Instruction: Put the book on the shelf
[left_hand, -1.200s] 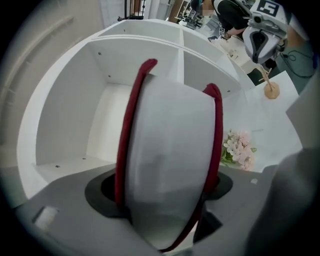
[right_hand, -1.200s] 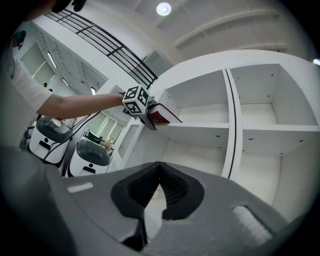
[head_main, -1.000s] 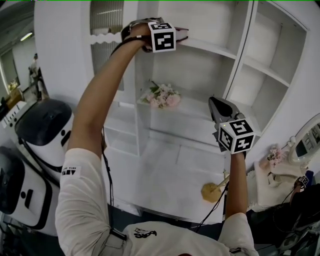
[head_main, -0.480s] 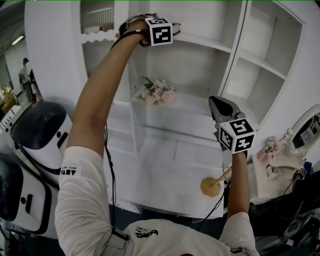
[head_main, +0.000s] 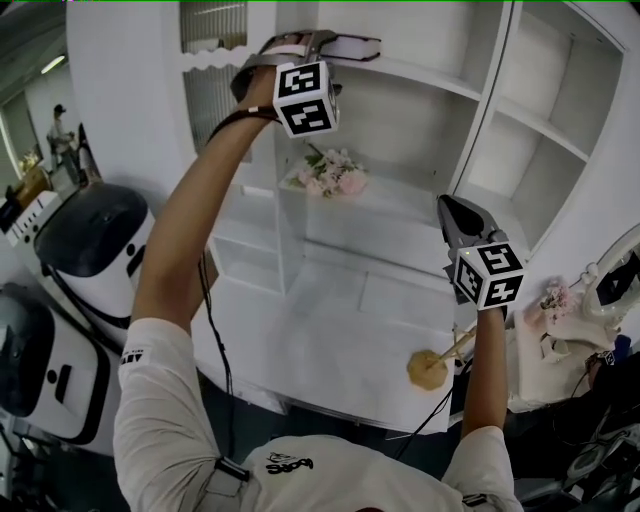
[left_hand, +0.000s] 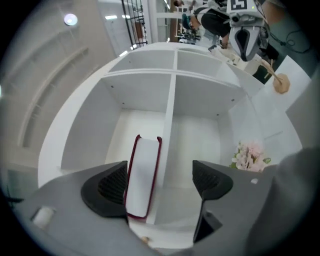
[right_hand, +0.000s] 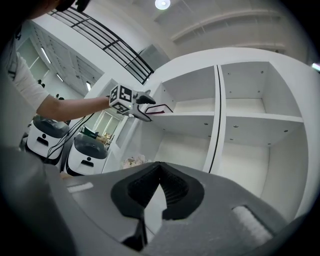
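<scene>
A tall white wooden shelf unit (head_main: 430, 85) fills the background. In the head view, the book with dark red cover (head_main: 352, 46) lies flat on the upper shelf. The left tool (head_main: 300, 48) is right at it, while the right tool (head_main: 462, 215) hangs lower, well apart. In the left gripper view, the jaws stand wide and are closing. The book is between them, beside one pad and clear of the other, with its long axis pointing away into the shelf. In the right gripper view, the jaws are pressed together on nothing.
</scene>
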